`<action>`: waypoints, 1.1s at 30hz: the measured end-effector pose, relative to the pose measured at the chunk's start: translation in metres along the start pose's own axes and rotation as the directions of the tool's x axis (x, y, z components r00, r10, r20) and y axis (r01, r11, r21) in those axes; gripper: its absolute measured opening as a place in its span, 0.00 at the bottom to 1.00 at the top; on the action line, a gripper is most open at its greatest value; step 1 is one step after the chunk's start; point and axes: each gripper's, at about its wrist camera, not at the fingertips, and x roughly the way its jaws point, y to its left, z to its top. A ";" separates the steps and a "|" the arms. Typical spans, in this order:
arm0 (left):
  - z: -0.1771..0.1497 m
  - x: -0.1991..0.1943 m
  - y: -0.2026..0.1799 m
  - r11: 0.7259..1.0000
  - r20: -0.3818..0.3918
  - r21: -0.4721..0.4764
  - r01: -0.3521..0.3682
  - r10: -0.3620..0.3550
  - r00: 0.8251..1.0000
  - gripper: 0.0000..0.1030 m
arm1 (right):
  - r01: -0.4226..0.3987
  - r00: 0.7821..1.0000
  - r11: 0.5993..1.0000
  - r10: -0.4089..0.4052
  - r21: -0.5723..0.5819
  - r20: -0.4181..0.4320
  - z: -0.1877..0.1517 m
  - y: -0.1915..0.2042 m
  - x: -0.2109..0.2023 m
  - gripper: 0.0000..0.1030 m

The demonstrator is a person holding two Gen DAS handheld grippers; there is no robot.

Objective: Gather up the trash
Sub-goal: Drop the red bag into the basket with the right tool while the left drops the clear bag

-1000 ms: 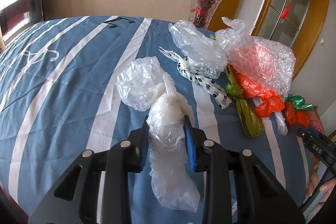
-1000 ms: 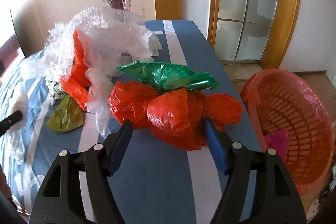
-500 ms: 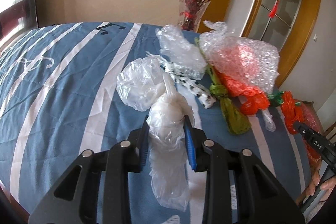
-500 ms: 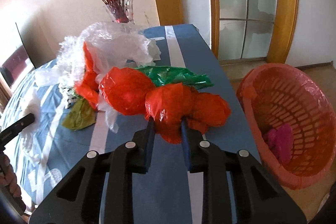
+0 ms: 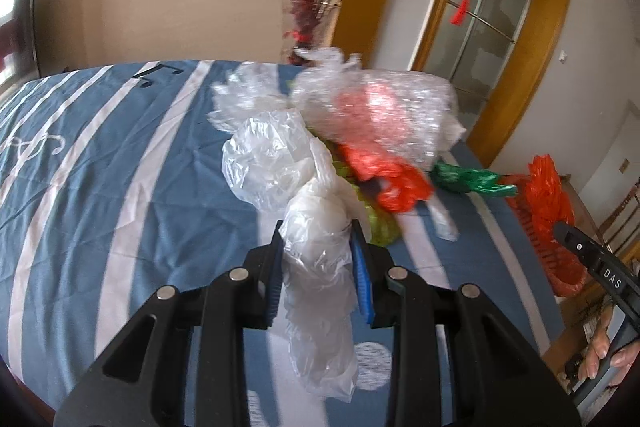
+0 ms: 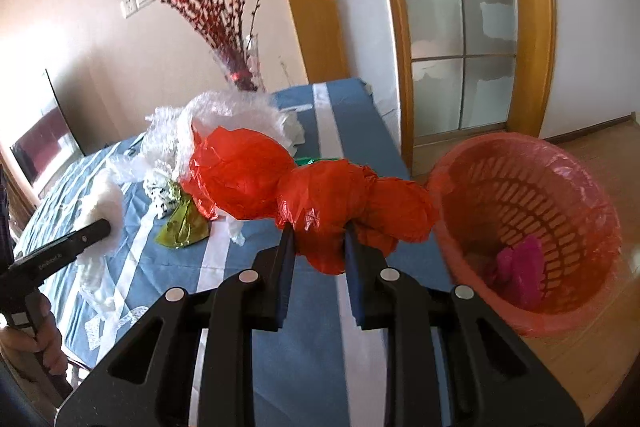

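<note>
My left gripper [image 5: 316, 243] is shut on a white plastic bag [image 5: 316, 227] and holds it above the blue striped tablecloth [image 5: 100, 167]. My right gripper [image 6: 318, 233] is shut on an orange plastic bag [image 6: 320, 199], lifted off the table near its right edge. An orange-lined laundry-style basket [image 6: 520, 227] stands on the floor to the right, with a pink scrap [image 6: 520, 263] inside. A pile of trash remains on the table: bubble wrap [image 5: 380, 107], an orange bag [image 5: 384, 175], a green bag [image 5: 468, 181] and an olive bag [image 6: 184, 227].
A glass vase with red berry branches [image 5: 304, 23] stands at the table's far edge behind the pile. A glass door with a wooden frame [image 6: 460, 27] is at the right. A dark TV screen [image 6: 40, 143] stands at the left.
My right gripper has shut on the orange bag and lifted it up toward the basket. My left gripper has risen with the white bag and swung right.
</note>
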 end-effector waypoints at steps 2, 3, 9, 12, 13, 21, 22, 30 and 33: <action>0.000 0.000 -0.009 1.000 -0.002 0.011 0.019 -0.019 1.000 0.30 | 0.018 1.000 1.000 -0.018 0.006 0.019 0.000 -0.006 -0.008 0.24; 0.000 0.000 -0.016 0.999 -0.003 0.019 0.033 -0.033 0.999 0.30 | 0.031 0.999 0.999 -0.032 0.010 0.031 0.000 -0.009 -0.012 0.24; 0.002 0.001 -0.059 0.991 -0.008 0.074 0.112 -0.112 0.994 0.30 | 0.090 0.992 0.994 -0.094 0.058 0.082 -0.001 -0.031 -0.030 0.24; 0.003 0.005 -0.084 0.982 -0.014 0.096 0.162 -0.161 0.987 0.30 | 0.127 0.984 0.987 -0.138 0.099 0.110 0.000 -0.045 -0.040 0.24; 0.003 0.006 -0.092 0.979 -0.016 0.103 0.175 -0.175 0.984 0.30 | 0.136 0.982 0.984 -0.149 0.112 0.118 0.000 -0.050 -0.043 0.24; 0.008 0.022 -0.162 0.947 -0.038 0.162 0.279 -0.276 0.960 0.30 | 0.204 0.956 0.958 -0.239 0.201 0.172 0.002 -0.086 -0.064 0.24; 0.009 0.024 -0.172 0.942 -0.042 0.171 0.290 -0.287 0.957 0.30 | 0.208 0.953 0.954 -0.247 0.214 0.175 0.002 -0.091 -0.065 0.24; 0.011 0.046 -0.235 0.903 -0.092 0.226 0.366 -0.354 0.931 0.30 | 0.224 0.942 0.930 -0.283 0.290 0.181 0.002 -0.127 -0.071 0.24; 0.010 0.053 -0.254 0.892 -0.110 0.234 0.386 -0.370 0.922 0.30 | 0.217 0.942 0.923 -0.283 0.318 0.180 0.003 -0.139 -0.070 0.24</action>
